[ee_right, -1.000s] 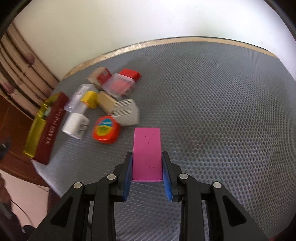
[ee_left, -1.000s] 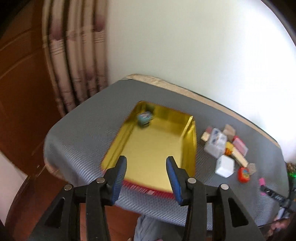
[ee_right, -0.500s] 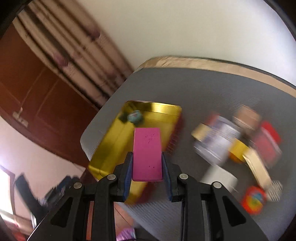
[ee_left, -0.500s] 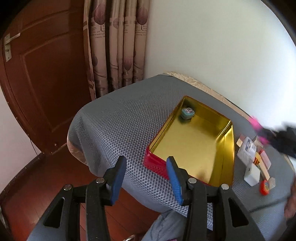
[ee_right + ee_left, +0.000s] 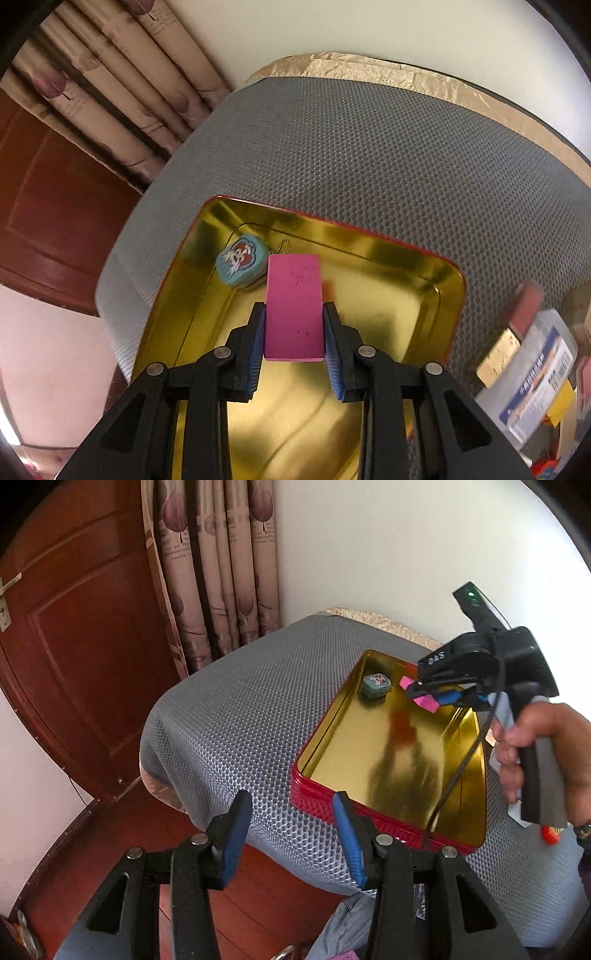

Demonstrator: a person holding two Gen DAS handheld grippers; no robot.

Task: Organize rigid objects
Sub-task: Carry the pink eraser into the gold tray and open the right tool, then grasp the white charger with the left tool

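1. Right hand-held gripper (image 5: 294, 332) – clamped on the pink block (image 5: 293, 310), blue pads pressing its two long sides. The block's long axis runs straight out along the fingers and sticks well past the tips.
2. From the left wrist view, the right hand-held gripper hangs over the far end of the tin (image 5: 380, 821), nose angled down, pink block clear of the gold floor – not touching as far as I can tell.
3. Key relation: the drop spot is directly below and slightly ahead of the block's far end. The blue tin (image 5: 242, 263) sits just beside that end, on its left, in the tin's far corner. The two are close; contact cannot be ruled out from the right wrist view.
4. Judgement: lowering with a small offset to the right would keep the block off the blue tin.
5. Left hand-held gripper (image 5: 291, 834) – partly open, nothing between its pads, near the tin's red near wall, farther from the drop spot than the right.
6. Remaining clutter (image 5: 535, 373) lies on the grey worktop (image 5: 369, 147), right of the tin.
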